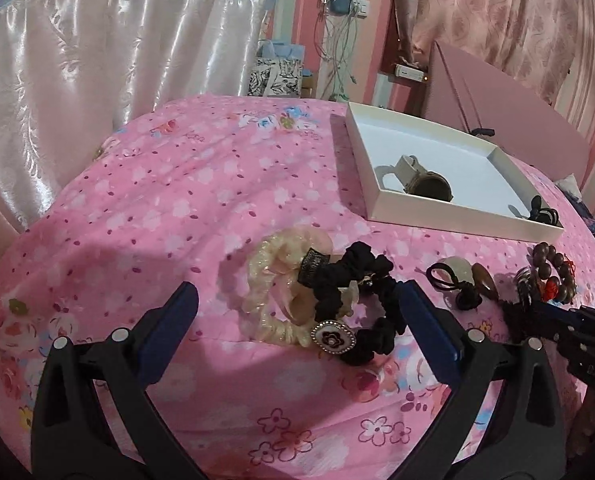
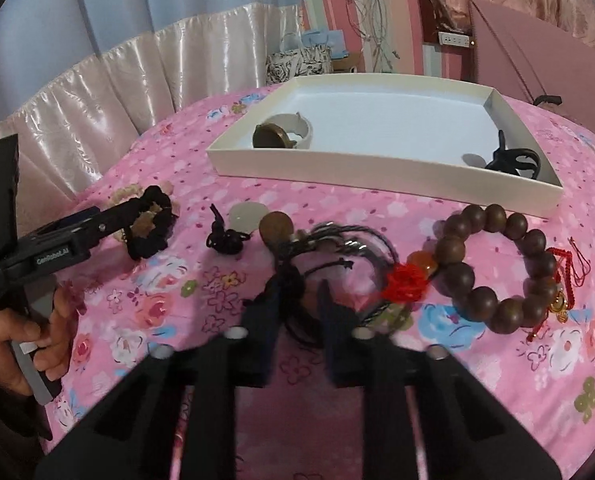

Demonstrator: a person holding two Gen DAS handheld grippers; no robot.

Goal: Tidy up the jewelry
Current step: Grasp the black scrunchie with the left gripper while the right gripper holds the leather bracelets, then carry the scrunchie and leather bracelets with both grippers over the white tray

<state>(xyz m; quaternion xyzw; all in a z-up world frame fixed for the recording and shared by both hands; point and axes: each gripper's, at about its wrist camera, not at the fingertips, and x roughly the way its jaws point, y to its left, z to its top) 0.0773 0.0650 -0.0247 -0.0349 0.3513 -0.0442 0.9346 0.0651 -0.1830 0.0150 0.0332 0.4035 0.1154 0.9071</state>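
My left gripper [image 1: 297,304] is open, its fingers on either side of a black scrunchie with a flower badge [image 1: 357,304] that lies over a cream scrunchie [image 1: 269,280]. My right gripper [image 2: 297,292] has its fingers narrowly apart around black cords of a cord bracelet [image 2: 337,248] on the bedspread; whether it pinches them is unclear. A brown bead bracelet [image 2: 497,264] with a red knot lies to its right. A white tray [image 2: 377,168] behind holds a watch-like band [image 2: 281,134] and a black tie [image 2: 513,160].
A black hair tie with a pale stone [image 2: 233,228] and a brown disc [image 2: 275,226] lie between the grippers. The pink floral bedspread [image 1: 177,200] falls away on the left toward satin curtains [image 1: 77,80]. A pink board [image 1: 497,100] leans behind the tray.
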